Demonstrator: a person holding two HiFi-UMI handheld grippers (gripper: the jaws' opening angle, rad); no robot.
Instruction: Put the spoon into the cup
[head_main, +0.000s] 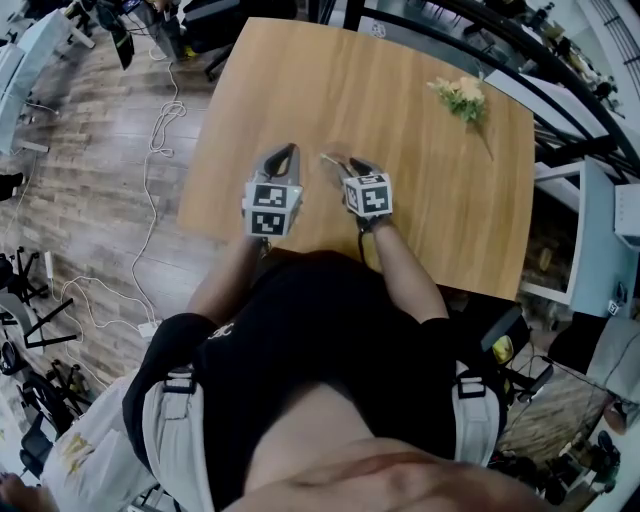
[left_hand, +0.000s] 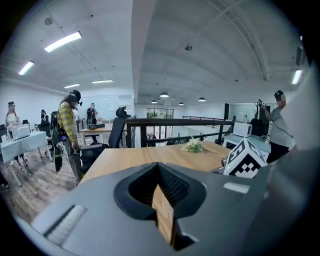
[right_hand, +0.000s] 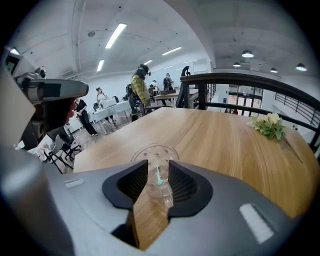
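Observation:
A clear plastic spoon with a greenish mark lies between the pads of my right gripper, which stand apart and do not press on it. Its far end points at a clear cup, seen as a faint round outline on the wooden table just ahead of the jaws. Whether the spoon rests in the cup I cannot tell. In the head view the right gripper hovers near the table's front edge. My left gripper is close beside it on the left, its jaws meeting with nothing between them.
A small bunch of pale flowers lies at the table's far right. A black railing runs behind the table. Cables trail over the floor to the left. Several people stand at desks in the background.

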